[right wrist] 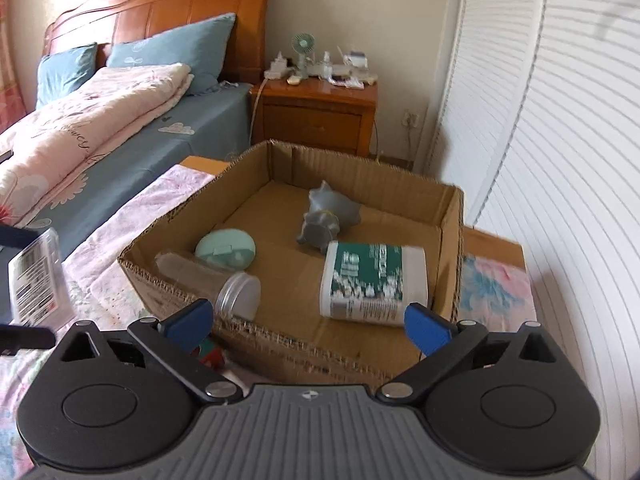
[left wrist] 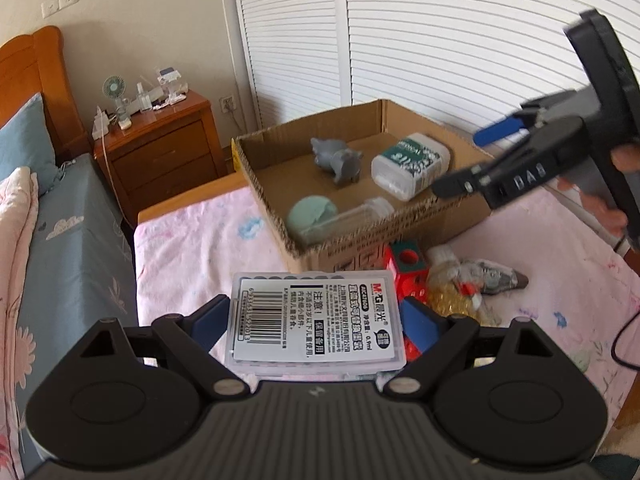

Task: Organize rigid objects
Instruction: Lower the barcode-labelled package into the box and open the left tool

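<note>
My left gripper (left wrist: pixel 316 312) is shut on a clear plastic case with a barcode label (left wrist: pixel 316 320), held above the pink cloth just in front of the cardboard box (left wrist: pixel 400 236); the case also shows in the right wrist view (right wrist: pixel 36 280). The box holds a grey animal figure (left wrist: pixel 338 158), a white jar with a green label (left wrist: pixel 412 166), a mint-green round case (left wrist: pixel 310 212) and a clear tube (left wrist: pixel 352 216). My right gripper (right wrist: pixel 308 322) is open and empty above the box's near right edge, over the jar (right wrist: pixel 374 284); it also shows in the left wrist view (left wrist: pixel 476 164).
A red and green block toy (left wrist: pixel 406 264), a bag of yellow beads (left wrist: pixel 452 296) and a grey tool (left wrist: pixel 496 276) lie on the pink cloth (left wrist: pixel 188 252) before the box. A bed (right wrist: pixel 120 128) and a wooden nightstand (right wrist: pixel 316 112) stand left, white louvred doors (right wrist: pixel 560 140) right.
</note>
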Motion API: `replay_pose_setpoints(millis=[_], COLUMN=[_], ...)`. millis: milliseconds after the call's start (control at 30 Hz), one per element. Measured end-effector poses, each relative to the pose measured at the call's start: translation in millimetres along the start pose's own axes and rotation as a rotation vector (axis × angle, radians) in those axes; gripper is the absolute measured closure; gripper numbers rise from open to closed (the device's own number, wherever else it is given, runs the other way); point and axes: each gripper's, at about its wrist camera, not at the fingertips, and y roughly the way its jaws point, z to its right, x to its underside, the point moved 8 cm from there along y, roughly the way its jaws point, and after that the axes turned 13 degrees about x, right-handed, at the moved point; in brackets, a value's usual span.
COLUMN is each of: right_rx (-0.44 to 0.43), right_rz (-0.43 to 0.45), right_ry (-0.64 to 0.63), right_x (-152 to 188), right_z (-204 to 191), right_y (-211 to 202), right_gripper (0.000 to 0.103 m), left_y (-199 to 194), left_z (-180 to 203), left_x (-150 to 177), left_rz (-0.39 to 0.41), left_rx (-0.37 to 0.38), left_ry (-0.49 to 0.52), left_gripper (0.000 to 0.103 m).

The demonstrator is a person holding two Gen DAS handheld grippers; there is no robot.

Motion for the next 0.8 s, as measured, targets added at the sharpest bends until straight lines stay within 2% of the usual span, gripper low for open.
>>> replay_pose_setpoints(millis=[233, 467, 567, 800], right_rx=[0.051, 0.071, 0.067, 0.122], right_rz=[-0.072, -0.081, -0.086, -0.089], right_ry=[0.087, 0.194, 0.21, 0.201], right_x=[20, 44, 53, 63], right_z=[7, 12, 10, 19], right_y=[-14, -34, -39, -46], right_gripper=[0.0, 0.0, 0.0, 0.0], left_y=[10, 28, 45, 103], left_z=[4, 2, 1, -6], left_x=[-26, -62, -83, -109], left_rz=[0.011, 0.018, 0.007, -0.073], left_rx=[0.014, 0.02, 0.025, 0.016], left_ry=[0.015, 0.029, 0.043, 0.054], left_gripper=[0.013, 0.013, 0.013, 0.013])
